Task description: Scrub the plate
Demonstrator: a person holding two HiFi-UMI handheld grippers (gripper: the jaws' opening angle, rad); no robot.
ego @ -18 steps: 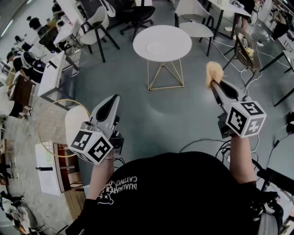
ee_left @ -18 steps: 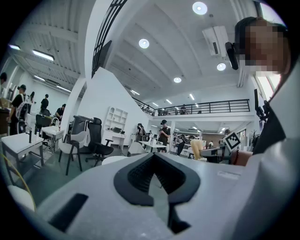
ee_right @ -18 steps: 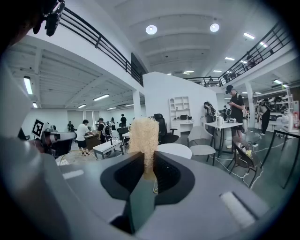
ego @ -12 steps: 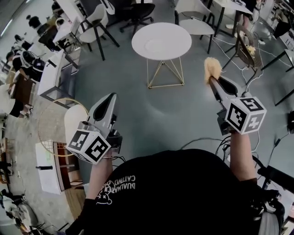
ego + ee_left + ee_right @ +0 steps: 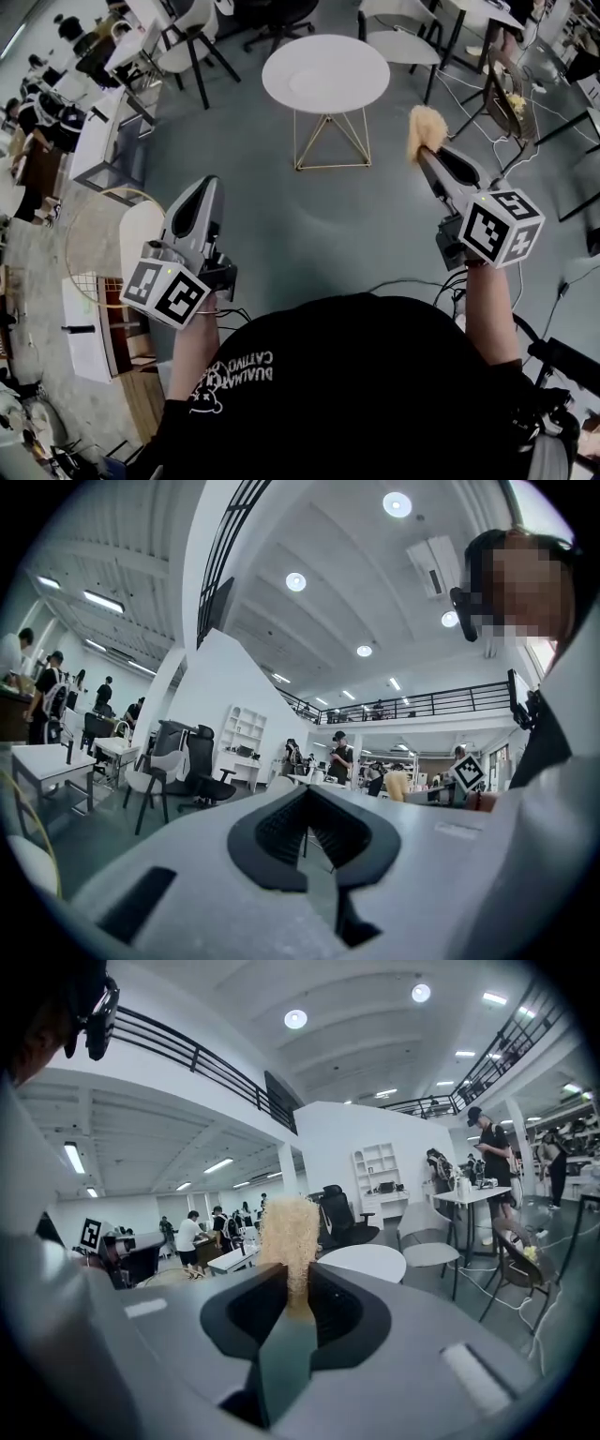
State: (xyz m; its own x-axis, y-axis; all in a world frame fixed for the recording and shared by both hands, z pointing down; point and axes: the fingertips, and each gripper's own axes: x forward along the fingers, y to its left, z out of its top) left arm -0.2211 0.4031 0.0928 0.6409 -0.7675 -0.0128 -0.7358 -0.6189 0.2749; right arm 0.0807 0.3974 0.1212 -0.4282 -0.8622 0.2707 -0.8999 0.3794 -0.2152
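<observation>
The right gripper [image 5: 424,156] squeezes a fluffy yellow scrubber [image 5: 427,129] sticking out past its jaws, and the left gripper [image 5: 203,185] is pinched closed on nothing.

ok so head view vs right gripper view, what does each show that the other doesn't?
Head view only: the white plate on the round table, plus that table's gold wire legs. Right gripper view only: the balcony railing and ceiling lights. Both: the right gripper shut on the tan scrubber, with the round table ahead of it.
</observation>
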